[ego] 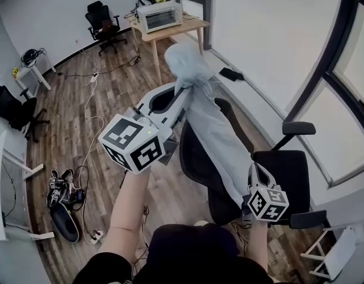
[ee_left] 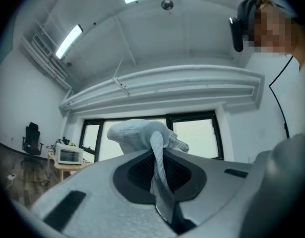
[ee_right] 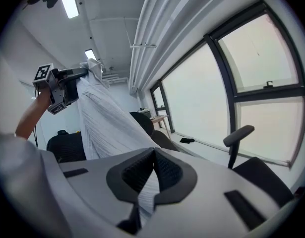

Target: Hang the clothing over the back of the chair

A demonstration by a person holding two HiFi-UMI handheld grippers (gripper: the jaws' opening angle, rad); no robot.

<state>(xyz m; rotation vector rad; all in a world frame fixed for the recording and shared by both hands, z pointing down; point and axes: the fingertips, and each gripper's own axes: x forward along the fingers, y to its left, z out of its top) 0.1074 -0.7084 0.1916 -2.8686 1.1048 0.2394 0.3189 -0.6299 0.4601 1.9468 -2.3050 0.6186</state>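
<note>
We see our right gripper (ee_right: 153, 157) with its jaws pinched shut on the pale striped clothing (ee_right: 105, 125). The cloth goes up to our left gripper (ee_right: 78, 75), high on the left. A black chair (ee_right: 142, 124) sits behind it, by big windows (ee_right: 251, 83).

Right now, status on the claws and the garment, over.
Left claw shut on garment, held high. Right claw shut on its lower end. Garment stretched between them above chair back, not hung yet. Armrest close beside right claw.
</note>
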